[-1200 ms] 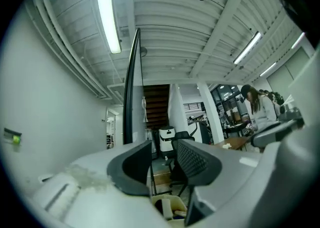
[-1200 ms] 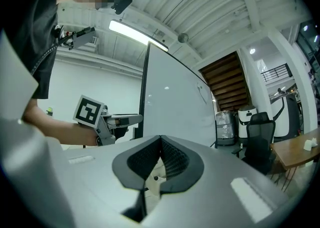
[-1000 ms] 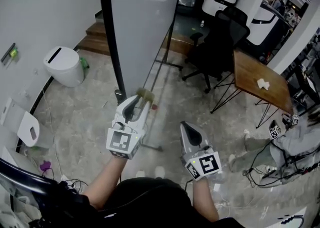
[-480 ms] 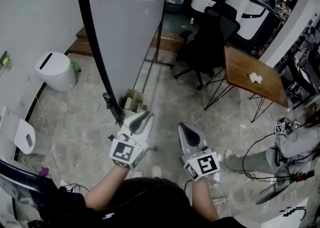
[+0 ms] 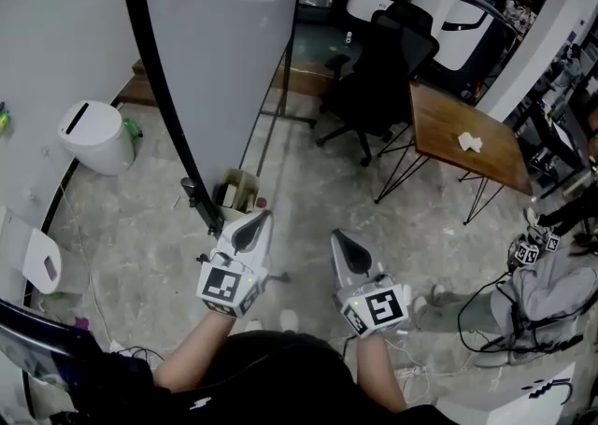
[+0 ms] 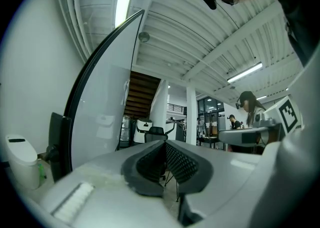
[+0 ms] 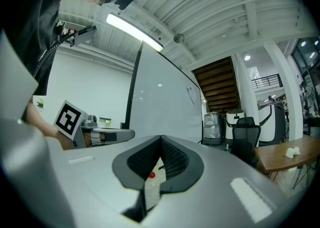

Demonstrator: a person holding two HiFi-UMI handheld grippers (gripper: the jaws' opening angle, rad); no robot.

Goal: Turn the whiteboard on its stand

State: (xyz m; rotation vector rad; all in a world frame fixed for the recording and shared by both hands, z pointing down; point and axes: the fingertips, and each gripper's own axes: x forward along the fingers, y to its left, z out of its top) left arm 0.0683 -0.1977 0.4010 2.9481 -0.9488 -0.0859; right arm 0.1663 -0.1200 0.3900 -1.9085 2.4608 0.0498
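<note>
The whiteboard (image 5: pixel 224 40) is a tall pale panel with a black edge frame (image 5: pixel 154 87), standing on its stand at the upper left of the head view. Its foot (image 5: pixel 201 204) rests on the floor just left of my left gripper. My left gripper (image 5: pixel 260 218) is shut with nothing between its jaws, a short way off the board's lower edge. My right gripper (image 5: pixel 336 238) is also shut and empty, further right. The board (image 6: pixel 100 101) fills the left of the left gripper view beyond the gripper (image 6: pixel 164 144). It also stands behind the gripper (image 7: pixel 160 139) in the right gripper view.
A white bin (image 5: pixel 93 136) stands by the left wall. A small box (image 5: pixel 238 191) sits at the board's foot. A black office chair (image 5: pixel 378 87) and a wooden table (image 5: pixel 458 138) are to the right. A person (image 5: pixel 551 274) sits at far right, with cables on the floor.
The left gripper's jaws have closed and it has drawn back from the board's lower edge. The board's black edge now lies further left in the head view.
</note>
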